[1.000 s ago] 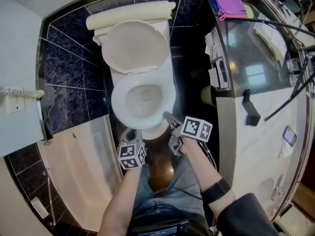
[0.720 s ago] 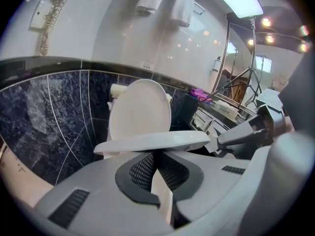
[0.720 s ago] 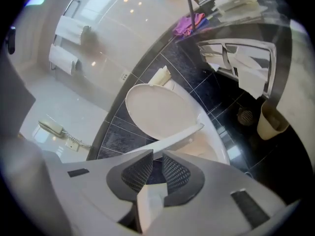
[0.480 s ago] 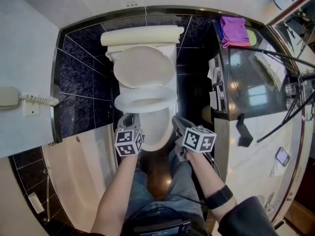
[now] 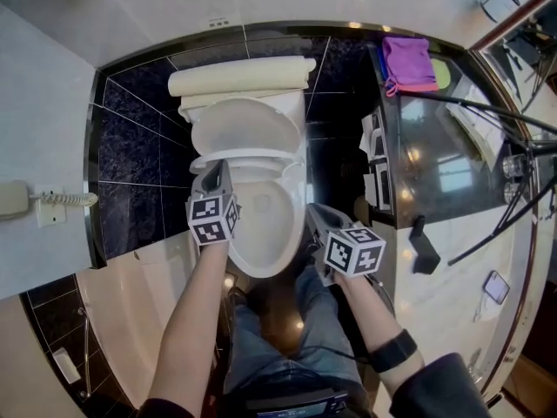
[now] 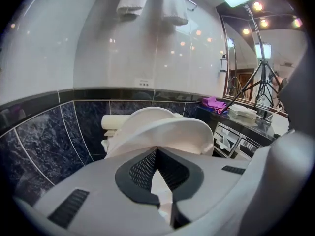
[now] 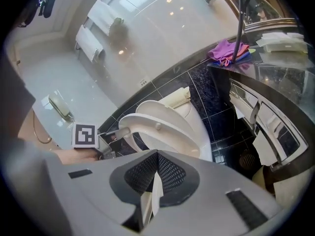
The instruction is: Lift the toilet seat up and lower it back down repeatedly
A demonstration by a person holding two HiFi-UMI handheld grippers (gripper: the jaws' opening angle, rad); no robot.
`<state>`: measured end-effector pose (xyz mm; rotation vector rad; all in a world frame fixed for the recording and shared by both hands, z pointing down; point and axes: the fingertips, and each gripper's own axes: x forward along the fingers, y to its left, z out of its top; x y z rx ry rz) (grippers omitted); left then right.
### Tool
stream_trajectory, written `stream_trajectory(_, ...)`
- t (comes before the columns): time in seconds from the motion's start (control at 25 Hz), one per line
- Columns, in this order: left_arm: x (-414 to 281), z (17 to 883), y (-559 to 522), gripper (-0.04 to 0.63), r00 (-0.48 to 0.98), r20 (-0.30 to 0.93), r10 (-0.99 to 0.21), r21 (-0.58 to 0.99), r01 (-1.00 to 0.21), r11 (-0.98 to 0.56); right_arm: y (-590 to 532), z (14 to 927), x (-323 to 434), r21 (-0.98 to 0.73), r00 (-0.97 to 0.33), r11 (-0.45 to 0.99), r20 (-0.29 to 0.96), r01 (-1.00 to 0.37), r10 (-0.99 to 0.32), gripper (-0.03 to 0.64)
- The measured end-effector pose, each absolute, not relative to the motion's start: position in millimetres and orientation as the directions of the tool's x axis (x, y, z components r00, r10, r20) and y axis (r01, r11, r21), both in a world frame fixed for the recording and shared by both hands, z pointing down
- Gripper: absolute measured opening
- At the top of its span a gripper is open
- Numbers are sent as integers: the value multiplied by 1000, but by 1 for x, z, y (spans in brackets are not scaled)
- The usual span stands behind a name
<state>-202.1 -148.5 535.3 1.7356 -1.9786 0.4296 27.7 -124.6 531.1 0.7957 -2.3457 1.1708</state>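
Note:
The white toilet seat (image 5: 261,158) stands tilted up off the bowl (image 5: 261,233), in front of the raised lid (image 5: 248,124). My left gripper (image 5: 215,171) is at the seat's left rim. In the left gripper view its jaws (image 6: 156,151) look shut, with the tips against the seat (image 6: 167,129). The right gripper view shows those tips (image 7: 115,132) touching the seat's (image 7: 162,132) edge, and the seat's underside. My right gripper (image 5: 312,209) hangs beside the bowl's right front, apart from it, and is shut (image 7: 156,156) on nothing.
A pale bathtub (image 5: 139,277) lies at the lower left and dark tiles (image 5: 130,164) line the wall behind. A glass-topped vanity (image 5: 452,120) with a purple cloth (image 5: 409,59) stands close on the right. A wall phone (image 5: 17,198) hangs at the left. The person's legs are below the bowl.
The seat has risen from flat on the bowl to a tilted position. My left gripper moved forward and up along the bowl's left side. My right gripper rolled, rose a little and shut.

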Motion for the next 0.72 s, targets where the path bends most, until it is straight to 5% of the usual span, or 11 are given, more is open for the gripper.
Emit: stream_trajectory(0.72, -189, 489, -123, -2, -30, 556, -830, 27, -998, 54, -124, 488, 21, -544, -774, 566, 544, -619, -324, 17)
